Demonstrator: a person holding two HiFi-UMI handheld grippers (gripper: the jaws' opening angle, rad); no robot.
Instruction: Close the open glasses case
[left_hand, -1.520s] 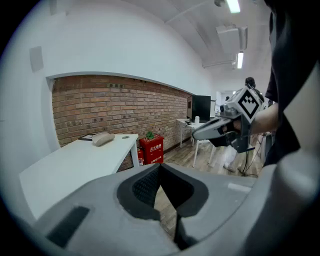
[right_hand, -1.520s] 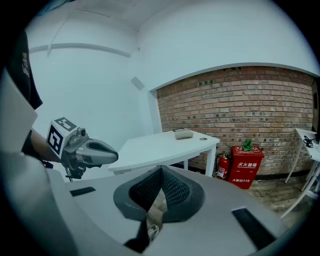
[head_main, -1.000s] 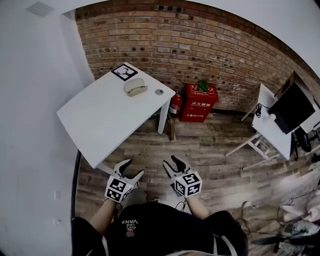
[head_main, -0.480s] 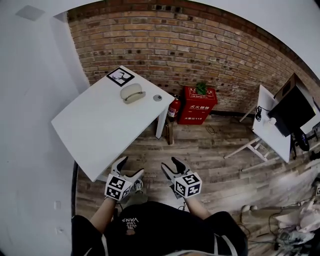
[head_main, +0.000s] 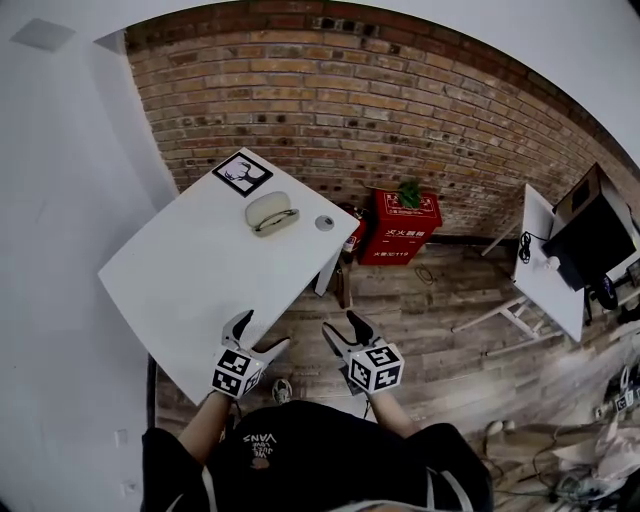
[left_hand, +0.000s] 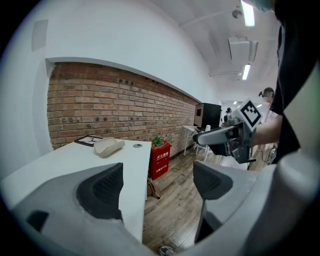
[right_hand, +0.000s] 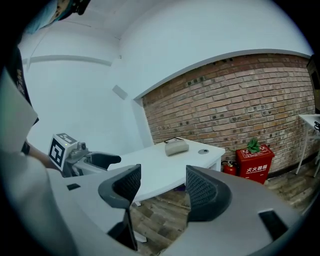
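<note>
Glasses case (head_main: 271, 212) sits well off at the far end of the bench (head_main: 180, 270), left claw (head_main: 260, 332) nearer than right claw (head_main: 343, 328); both empty, jaws just opened wider.

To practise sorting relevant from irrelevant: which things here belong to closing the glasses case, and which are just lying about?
Job: case, table, left gripper, right gripper (both empty, jaws just been opening).
Lying about: marker card, disc, red box, plant, extinguisher, monitor.

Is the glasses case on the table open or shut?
Slightly open, it seems: the glasses case shows a dark gap between lid and base, though it looks small here.
</note>
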